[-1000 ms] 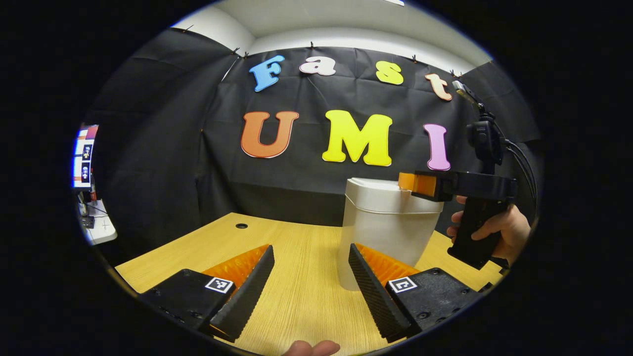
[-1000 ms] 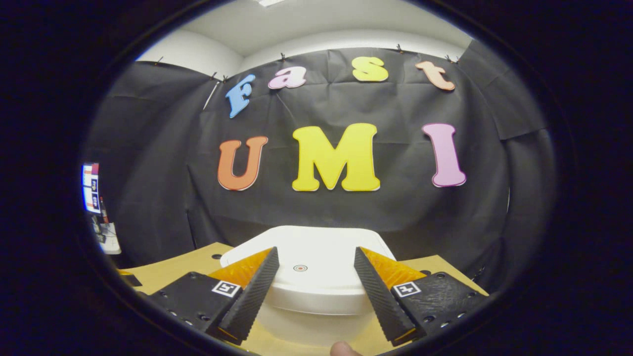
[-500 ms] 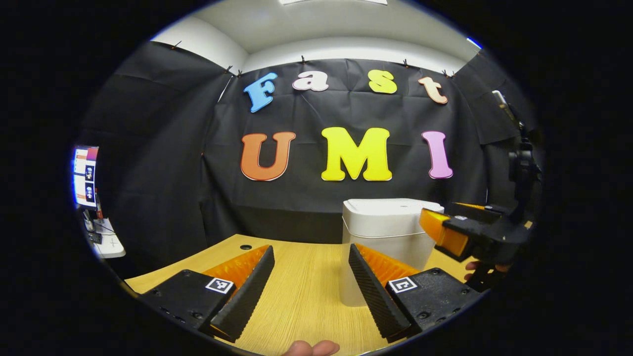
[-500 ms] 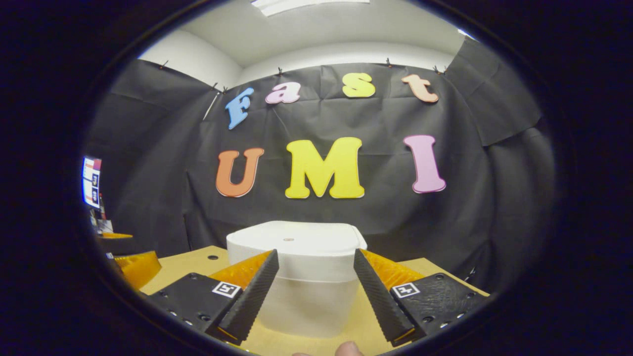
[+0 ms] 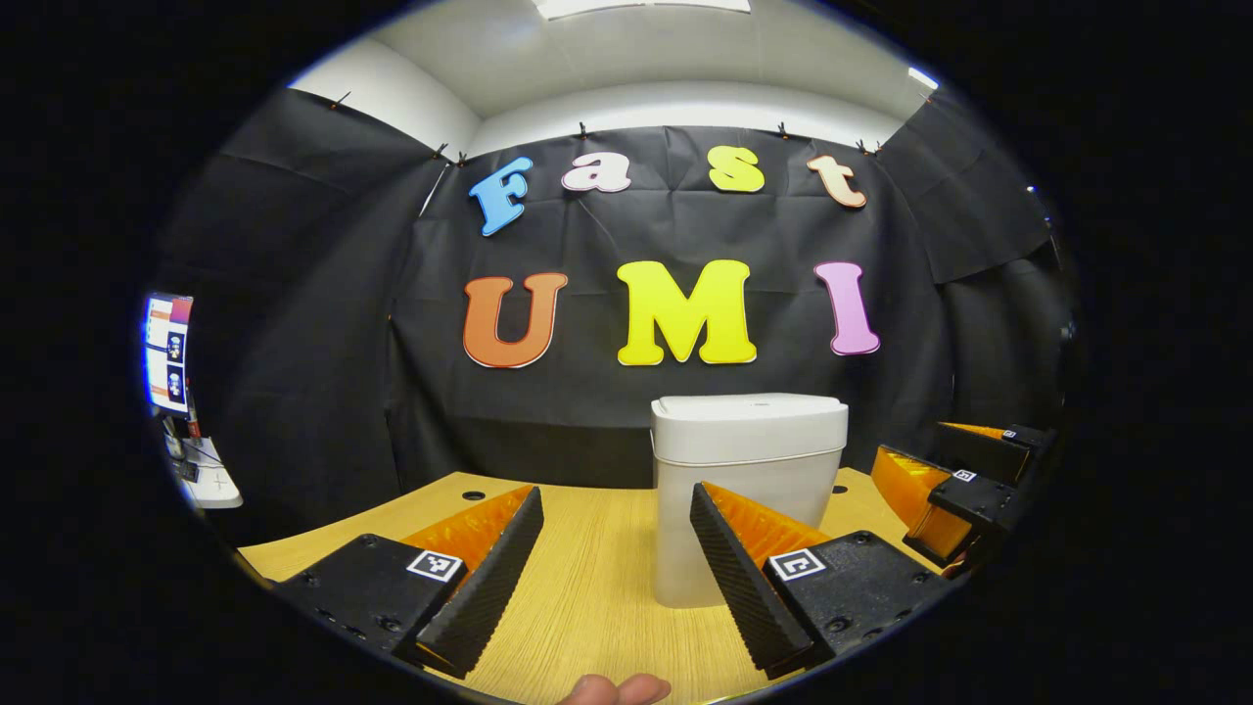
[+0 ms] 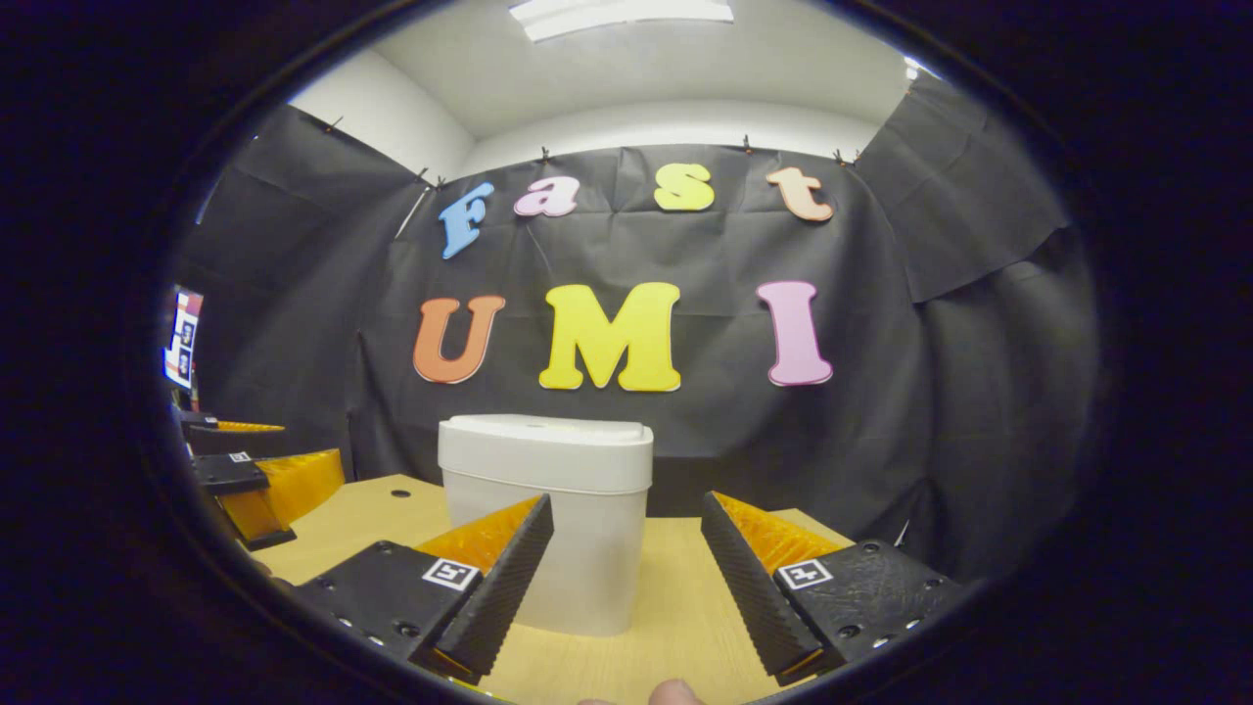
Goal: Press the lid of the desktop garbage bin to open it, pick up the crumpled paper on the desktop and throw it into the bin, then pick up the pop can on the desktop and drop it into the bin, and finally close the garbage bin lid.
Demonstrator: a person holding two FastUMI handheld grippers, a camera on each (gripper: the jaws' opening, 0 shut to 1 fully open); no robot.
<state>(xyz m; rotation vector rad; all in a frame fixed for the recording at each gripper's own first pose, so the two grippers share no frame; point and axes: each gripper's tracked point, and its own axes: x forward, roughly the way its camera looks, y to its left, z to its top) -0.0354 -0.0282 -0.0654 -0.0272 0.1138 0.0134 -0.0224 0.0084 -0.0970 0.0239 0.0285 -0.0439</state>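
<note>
On desk (image 5: 587,578): bin (image 5: 749,490), lid (image 5: 750,423) shut.

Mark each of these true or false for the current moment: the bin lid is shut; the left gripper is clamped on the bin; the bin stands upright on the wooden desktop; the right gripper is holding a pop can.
1. The lid of the garbage bin is shut. True.
2. The left gripper is clamped on the bin. False: its fingers are spread apart with nothing between them.
3. The bin stands upright on the wooden desktop. True.
4. The right gripper holds a pop can. False: it is open and empty.
</note>
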